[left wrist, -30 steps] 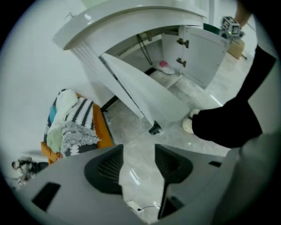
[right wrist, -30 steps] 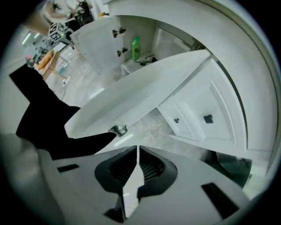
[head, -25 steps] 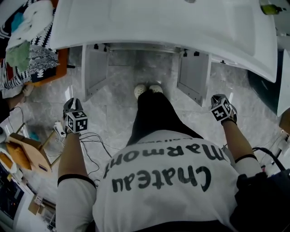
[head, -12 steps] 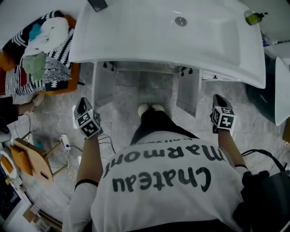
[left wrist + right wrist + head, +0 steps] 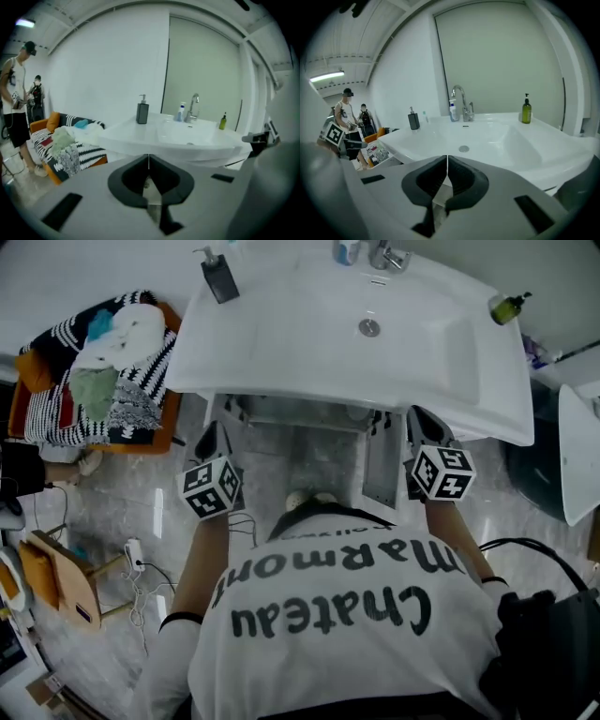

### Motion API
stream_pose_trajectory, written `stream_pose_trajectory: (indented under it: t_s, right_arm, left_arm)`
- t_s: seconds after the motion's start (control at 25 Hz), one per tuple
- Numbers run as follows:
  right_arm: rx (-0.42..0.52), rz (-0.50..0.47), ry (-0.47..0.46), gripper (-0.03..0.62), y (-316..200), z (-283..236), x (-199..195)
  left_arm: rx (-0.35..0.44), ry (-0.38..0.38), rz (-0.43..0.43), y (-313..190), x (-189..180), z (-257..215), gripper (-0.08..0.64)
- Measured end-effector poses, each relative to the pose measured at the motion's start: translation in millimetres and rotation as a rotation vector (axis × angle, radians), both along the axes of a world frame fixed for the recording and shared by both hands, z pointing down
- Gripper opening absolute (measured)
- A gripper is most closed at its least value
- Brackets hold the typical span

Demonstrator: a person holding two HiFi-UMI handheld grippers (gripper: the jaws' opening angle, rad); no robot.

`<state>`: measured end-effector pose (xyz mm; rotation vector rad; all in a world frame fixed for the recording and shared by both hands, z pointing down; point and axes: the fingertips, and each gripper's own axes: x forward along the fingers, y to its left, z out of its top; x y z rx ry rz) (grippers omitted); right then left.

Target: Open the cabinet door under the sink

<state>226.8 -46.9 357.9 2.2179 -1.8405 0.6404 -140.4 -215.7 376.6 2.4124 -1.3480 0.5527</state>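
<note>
Both doors [image 5: 382, 468] stand open under the sink [image 5: 281, 362]; dispenser [image 5: 218, 279], tap [image 5: 389, 256] and bottle [image 5: 507, 307] sit on top; laundry [image 5: 103, 371] lies left; left gripper [image 5: 148, 161] and right gripper [image 5: 447, 164] have jaws pressed together, empty; both have risen from near the floor to the rim.

We hold both arms out ahead, one on each side of our body. The left gripper [image 5: 212, 441] tilts slightly down, its jaws pressed together with nothing between them. The right gripper [image 5: 419, 422] matches it, jaws meeting and empty. Each marker cube faces up at us.
</note>
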Motion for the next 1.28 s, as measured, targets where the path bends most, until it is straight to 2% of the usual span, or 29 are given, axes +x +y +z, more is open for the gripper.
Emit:
stream_pose_trajectory:
  t_s: [0.12, 0.32, 0.4, 0.52, 0.6, 0.68, 0.8, 0.96, 1.28]
  right_arm:
    - [0.056, -0.080, -0.065, 0.017, -24, -16, -22]
    - [0.145, -0.238, -0.175, 0.017, -53, -51, -71]
    - [0.153, -0.313, -0.197, 0.017, -60, -62, -92]
    - [0.117, -0.431, -0.194, 0.017, -62, -66, -125]
    - [0.085, -0.502, -0.170, 0.017, -58, -62, -144]
    - [0.055, -0.561, -0.149, 0.017, -54, -55, -158]
    - [0.009, -0.614, -0.137, 0.017, -48, -44, -169]
    - [-0.017, -0.631, -0.153, 0.012, -44, -34, -172]
    - [-0.068, -0.623, -0.172, 0.011, -42, -14, -166]
  left_arm:
    - [0.007, 0.054, 0.084, 7, 33, -21, 0.012]
    - [-0.017, 0.185, 0.134, 23, 74, -55, 0.012]
    - [0.001, 0.207, 0.161, 32, 91, -69, 0.012]
    - [0.025, 0.222, 0.215, 50, 118, -83, 0.012]
    - [0.025, 0.216, 0.265, 63, 136, -84, 0.012]
    - [0.023, 0.175, 0.311, 75, 150, -78, 0.012]
    - [0.011, 0.132, 0.335, 90, 158, -69, 0.012]
    - [0.004, 0.111, 0.338, 101, 158, -62, 0.012]
    - [-0.007, 0.077, 0.294, 95, 144, -54, 0.012]
